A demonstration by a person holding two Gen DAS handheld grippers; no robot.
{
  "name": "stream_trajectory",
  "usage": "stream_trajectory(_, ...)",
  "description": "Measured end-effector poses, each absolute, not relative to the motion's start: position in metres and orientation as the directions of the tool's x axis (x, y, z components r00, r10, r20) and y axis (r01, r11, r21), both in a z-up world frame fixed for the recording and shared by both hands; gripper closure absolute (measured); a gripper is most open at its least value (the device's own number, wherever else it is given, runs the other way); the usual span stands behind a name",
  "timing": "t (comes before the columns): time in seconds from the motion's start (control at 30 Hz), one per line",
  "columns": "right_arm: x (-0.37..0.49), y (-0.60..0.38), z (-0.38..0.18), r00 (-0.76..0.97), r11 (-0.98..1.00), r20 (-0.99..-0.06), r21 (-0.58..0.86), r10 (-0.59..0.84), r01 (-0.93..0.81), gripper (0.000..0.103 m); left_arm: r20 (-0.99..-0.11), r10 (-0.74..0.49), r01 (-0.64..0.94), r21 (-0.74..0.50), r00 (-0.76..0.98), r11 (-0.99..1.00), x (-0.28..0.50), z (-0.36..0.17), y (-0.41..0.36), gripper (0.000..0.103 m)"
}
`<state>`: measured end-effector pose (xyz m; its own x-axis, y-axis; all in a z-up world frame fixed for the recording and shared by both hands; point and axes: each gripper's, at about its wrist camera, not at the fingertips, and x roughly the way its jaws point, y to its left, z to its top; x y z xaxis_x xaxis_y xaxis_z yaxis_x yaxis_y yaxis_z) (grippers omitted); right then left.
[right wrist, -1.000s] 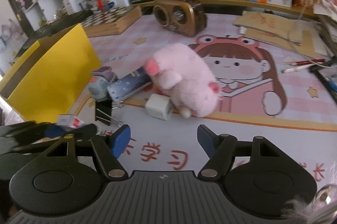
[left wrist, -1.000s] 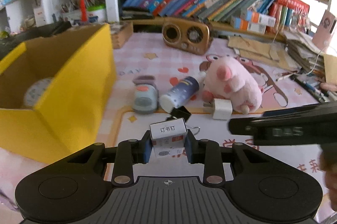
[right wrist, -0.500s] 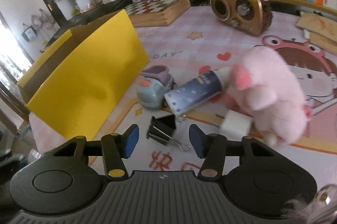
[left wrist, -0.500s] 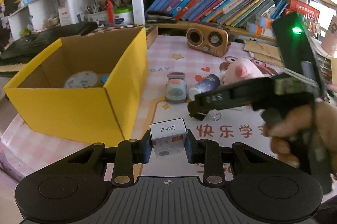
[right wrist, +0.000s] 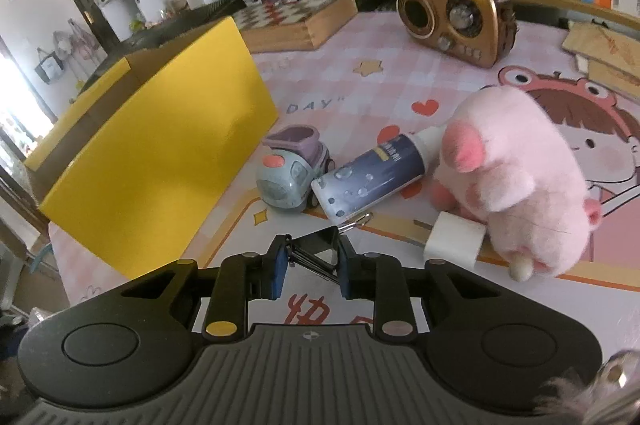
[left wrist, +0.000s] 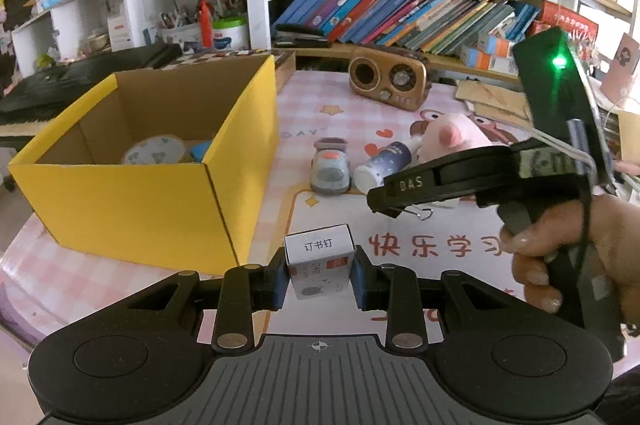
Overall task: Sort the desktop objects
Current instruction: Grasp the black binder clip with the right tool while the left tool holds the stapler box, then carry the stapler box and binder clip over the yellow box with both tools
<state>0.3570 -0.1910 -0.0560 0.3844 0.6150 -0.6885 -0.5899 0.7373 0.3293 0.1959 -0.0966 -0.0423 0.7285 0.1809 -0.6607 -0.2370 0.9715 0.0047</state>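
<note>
My left gripper [left wrist: 319,279] is shut on a small white staples box [left wrist: 320,265], held above the mat just right of the yellow cardboard box [left wrist: 152,201]. My right gripper [right wrist: 310,271] is shut on a black binder clip [right wrist: 314,251] that lies on the pink mat. In the left wrist view the right gripper [left wrist: 386,203] reaches in from the right, held by a hand [left wrist: 560,249]. Beyond the clip lie a grey toy car [right wrist: 290,173], a dark blue bottle [right wrist: 370,177], a white charger plug [right wrist: 454,239] and a pink plush pig [right wrist: 516,177].
The yellow box holds a round tin [left wrist: 154,151] and a blue item. A brown retro radio [right wrist: 454,19] stands at the back, a wooden chessboard box [right wrist: 296,21] behind the yellow box. Bookshelves [left wrist: 392,9] line the far edge; papers [left wrist: 492,101] pile at the right.
My right gripper moved left to the binder clip and closed on it. My left gripper drew back with the staples box, and the yellow box's inside came into view.
</note>
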Motion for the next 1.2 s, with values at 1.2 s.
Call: stream_trajectory(1.2, 0.226, -0.235, 0.004, 0.529, 0.821, -0.672, 0.219, 0.519, -0.527, 0.08, -0.573, -0.024, -0.044, -0.104, 0.819, 0.994, 0.14, -0.026, -0.075, 0.072)
